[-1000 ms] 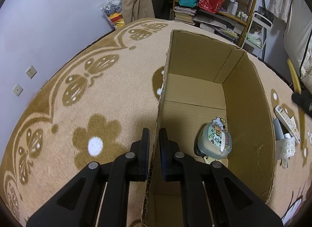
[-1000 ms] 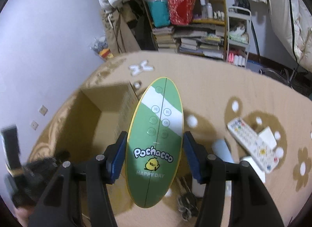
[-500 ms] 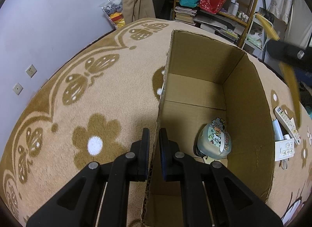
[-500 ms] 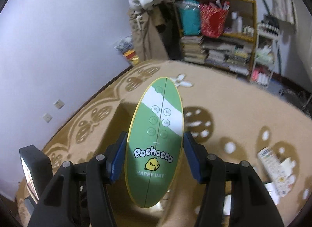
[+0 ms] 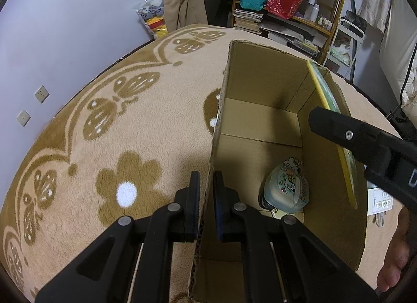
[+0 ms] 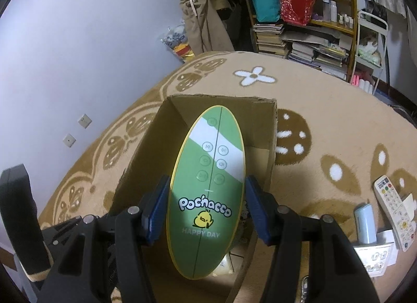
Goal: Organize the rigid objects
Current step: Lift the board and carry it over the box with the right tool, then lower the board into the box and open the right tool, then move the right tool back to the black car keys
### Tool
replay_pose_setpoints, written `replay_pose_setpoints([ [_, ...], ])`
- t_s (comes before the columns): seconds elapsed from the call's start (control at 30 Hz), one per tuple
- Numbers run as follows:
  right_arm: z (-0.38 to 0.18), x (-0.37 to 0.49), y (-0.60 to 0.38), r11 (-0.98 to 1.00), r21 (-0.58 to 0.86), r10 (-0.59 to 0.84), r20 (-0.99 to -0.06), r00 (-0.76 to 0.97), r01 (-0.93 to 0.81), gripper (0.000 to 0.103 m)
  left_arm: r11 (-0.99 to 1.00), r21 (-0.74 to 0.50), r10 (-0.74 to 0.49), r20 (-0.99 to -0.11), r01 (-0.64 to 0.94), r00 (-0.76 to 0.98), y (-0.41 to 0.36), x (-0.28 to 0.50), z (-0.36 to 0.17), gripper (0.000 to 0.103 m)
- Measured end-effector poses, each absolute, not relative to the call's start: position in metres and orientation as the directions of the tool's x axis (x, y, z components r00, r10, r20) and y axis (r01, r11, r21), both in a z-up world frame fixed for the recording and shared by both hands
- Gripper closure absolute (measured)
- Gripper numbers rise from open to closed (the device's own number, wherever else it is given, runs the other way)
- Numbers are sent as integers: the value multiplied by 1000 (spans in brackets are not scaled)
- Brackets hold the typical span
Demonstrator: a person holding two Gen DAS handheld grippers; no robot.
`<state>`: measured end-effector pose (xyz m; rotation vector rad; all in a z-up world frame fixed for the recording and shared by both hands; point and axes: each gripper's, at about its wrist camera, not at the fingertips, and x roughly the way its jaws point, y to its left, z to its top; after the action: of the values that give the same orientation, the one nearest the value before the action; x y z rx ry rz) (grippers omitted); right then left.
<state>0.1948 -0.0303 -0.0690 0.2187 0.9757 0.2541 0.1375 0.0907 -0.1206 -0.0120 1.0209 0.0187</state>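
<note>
Hovering over the cardboard box [image 6: 224,102], the right gripper [image 6: 206,206] grips the green oval speaker [image 6: 208,185] while the left gripper [image 5: 206,191] pinches the wall – lower it edge-first, clear of the round tin [image 5: 286,191]

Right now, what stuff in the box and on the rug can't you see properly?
- Box floor: right wrist view, mostly hidden behind the green oval board.
- Dark thing under the cartoon case: left wrist view, covered by it.
- White remote: right wrist view, button labels too small.
</note>
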Motion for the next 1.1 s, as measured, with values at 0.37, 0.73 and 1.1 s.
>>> replay_pose_setpoints([
  [0.37, -69, 185, -39, 939, 332, 324, -773, 546, -87, 41, 999, -22, -3, -854, -29, 520, 91, 137, -119, 94],
  [0.73, -37, 153, -78, 951, 310, 251, -752, 609, -8, 3, 999, -23, -6, -855, -26, 519, 91, 138, -118, 94],
  [1.1, -63, 117, -143, 958, 208, 63, -822, 565, 196, 2, 1000, -6, 5, -851, -19, 525, 90, 138, -117, 94],
])
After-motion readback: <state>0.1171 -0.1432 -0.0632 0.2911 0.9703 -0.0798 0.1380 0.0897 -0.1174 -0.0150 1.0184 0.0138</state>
